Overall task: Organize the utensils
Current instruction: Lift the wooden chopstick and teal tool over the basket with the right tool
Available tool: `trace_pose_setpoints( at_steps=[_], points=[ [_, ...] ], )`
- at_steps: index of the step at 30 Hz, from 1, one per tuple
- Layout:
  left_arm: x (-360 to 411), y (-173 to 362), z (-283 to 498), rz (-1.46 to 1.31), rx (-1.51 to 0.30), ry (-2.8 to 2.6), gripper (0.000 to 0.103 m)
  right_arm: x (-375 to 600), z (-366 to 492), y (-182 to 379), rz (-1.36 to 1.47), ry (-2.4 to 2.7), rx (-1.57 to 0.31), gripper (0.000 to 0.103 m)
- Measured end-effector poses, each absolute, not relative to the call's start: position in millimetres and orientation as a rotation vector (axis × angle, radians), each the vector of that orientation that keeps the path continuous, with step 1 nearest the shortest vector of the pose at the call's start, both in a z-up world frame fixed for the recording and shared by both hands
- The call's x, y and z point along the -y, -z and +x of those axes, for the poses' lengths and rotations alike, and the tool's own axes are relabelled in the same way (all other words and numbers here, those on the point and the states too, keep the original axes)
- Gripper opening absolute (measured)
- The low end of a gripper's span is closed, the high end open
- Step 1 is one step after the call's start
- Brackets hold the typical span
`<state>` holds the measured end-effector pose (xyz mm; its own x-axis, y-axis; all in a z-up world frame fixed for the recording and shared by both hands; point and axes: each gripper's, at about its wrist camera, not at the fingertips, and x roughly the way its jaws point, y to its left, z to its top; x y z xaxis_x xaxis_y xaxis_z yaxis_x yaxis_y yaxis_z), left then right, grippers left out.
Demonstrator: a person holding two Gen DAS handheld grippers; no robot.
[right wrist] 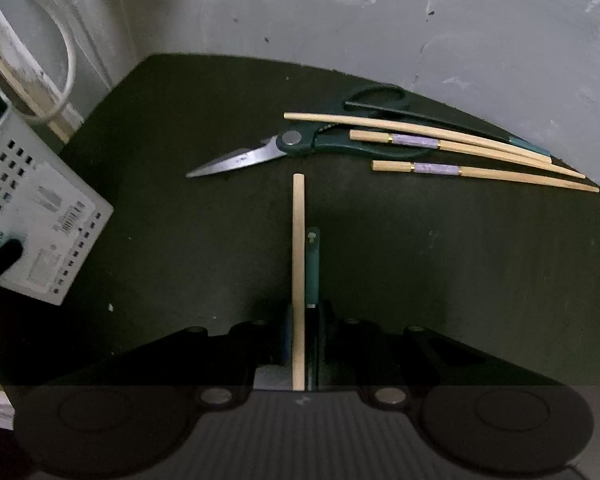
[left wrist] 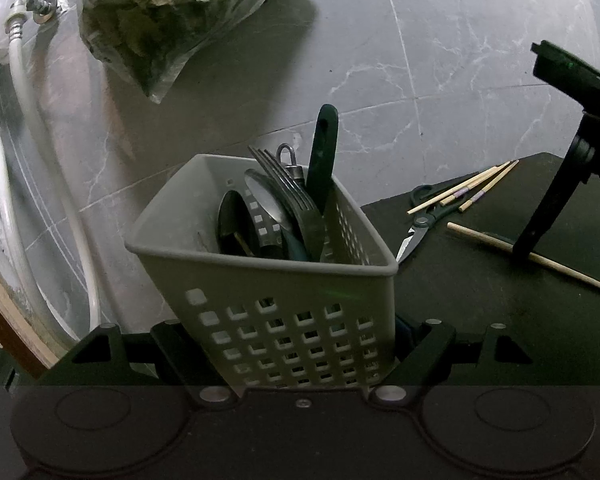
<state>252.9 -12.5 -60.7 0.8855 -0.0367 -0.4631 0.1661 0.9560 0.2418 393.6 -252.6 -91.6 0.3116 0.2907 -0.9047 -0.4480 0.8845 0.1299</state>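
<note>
While the caddy (left wrist: 260,280) sits tilted between the left gripper (left wrist: 300,344), its mouth leans toward the loose utensils, which I judge is meant to make loading easier. Left fingers (left wrist: 428,348) press against both side walls near the base, pinching the caddy; the right wrist view shows its labelled underside lifted off the table (right wrist: 180,120), at the table's left edge. Inside already: fork (left wrist: 288,192), spoon (left wrist: 264,200), a dark-handled tool (left wrist: 322,152), a metal loop-ended piece, all standing handle or head up. Right gripper (right wrist: 300,336) is pressed together on one chopstick (right wrist: 298,264), which runs straight out between the fingers; a teal-handled piece lies just beside it, also between the fingers, and I cannot tell whether it is gripped too. Left view shows that gripper standing over the chopstick on the table, well right of the caddy. Chopstick appears to rest on the surface, so likely a pick-up in hand. Beyond it lie the scissors (right wrist: 300,144), blades closed, and three more chopsticks (right wrist: 460,148), two with purple bands, across and beside the scissor handles. Farther out: marble floor, a white hose (left wrist: 28,128) with tap, a plastic bag (left wrist: 172,12).
</note>
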Motion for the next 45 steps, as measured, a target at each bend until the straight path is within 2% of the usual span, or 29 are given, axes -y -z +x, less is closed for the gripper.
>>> trace_pose_setpoints(
  at_steps=[7,19,29,38,45],
  points=[
    [12.0,60.3,252.8,0.284,-0.474,0.111,0.083,262.2,383.0,83.9,-0.064,-0.494,-1.061,0.014],
    [10.7,60.8,252.9,0.288,-0.472,0.122,0.083,277.9,346.3,43.0,0.091,-0.473,-0.766,0.014],
    [10.4,60.8,252.3,0.290,-0.465,0.129,0.083,269.8,328.2,-16.1,0.157,-0.507,-0.546,0.014],
    [8.9,61.0,249.5,0.291,-0.459,0.141,0.083,219.1,312.7,-88.2,0.242,-0.710,-0.303,0.014],
    [7.1,61.0,247.7,0.290,-0.456,0.150,0.083,161.6,315.3,-86.3,0.284,-0.838,-0.237,0.015]
  ],
)
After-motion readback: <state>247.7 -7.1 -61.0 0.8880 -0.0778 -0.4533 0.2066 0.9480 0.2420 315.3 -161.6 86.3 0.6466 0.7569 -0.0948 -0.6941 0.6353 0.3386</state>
